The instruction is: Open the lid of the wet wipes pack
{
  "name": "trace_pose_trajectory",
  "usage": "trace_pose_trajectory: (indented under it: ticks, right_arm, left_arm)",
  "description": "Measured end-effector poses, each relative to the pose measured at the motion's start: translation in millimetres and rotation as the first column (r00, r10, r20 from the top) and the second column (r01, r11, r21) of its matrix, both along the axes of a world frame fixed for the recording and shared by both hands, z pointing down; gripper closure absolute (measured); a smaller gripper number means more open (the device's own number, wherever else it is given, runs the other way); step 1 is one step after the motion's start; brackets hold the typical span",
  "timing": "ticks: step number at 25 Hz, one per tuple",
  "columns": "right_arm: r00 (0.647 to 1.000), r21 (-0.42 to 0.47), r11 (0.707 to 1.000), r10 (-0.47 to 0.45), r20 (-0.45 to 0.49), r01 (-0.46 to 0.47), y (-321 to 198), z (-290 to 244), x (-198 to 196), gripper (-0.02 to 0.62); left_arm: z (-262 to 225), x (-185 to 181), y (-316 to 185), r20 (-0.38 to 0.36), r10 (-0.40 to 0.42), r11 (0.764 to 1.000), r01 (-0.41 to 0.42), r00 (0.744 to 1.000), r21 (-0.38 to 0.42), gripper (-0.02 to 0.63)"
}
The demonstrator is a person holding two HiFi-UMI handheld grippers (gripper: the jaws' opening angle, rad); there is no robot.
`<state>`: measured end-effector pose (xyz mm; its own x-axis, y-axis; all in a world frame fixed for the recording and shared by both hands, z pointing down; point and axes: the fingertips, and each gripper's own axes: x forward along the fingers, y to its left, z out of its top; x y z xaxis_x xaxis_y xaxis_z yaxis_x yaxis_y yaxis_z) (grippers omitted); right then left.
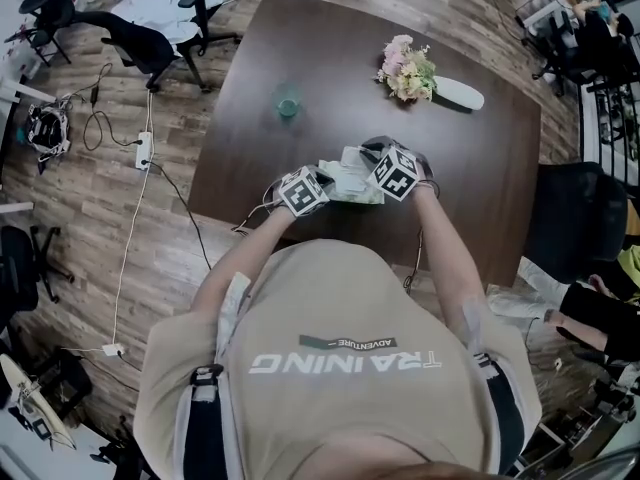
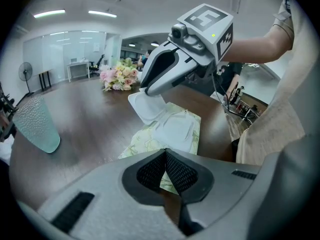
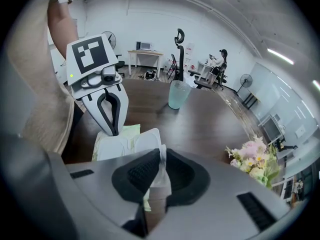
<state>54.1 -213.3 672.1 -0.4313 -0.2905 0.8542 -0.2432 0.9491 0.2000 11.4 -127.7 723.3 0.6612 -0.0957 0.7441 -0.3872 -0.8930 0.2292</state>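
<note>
— Where is the wet wipes pack [image 1: 352, 184]?
— Flat on the dark table [image 1: 350, 48], on its near part in front of the seated person, between the two grippers. A glass [image 1: 288, 103] and flowers [image 1: 406, 70] stand well beyond it
— And the grips?
— The left gripper [image 2: 165, 154], jaws pressed together, pinches one end of the pack. The right gripper [image 3: 161, 158] pinches the white lid [image 2: 144, 106], which is tilted up off the pack
</note>
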Motion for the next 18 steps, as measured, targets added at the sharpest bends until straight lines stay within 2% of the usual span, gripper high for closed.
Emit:
trace_pose_trajectory:
  ticks: [18]
  right_arm:
    - [0.999, -0.141, 0.989, -0.049, 0.022, 0.051, -9, 21, 1, 0.571]
  left_arm:
    - [0, 1, -1, 0.000, -0.012, 0.999, 0.012, 1.000, -0.042, 0.597]
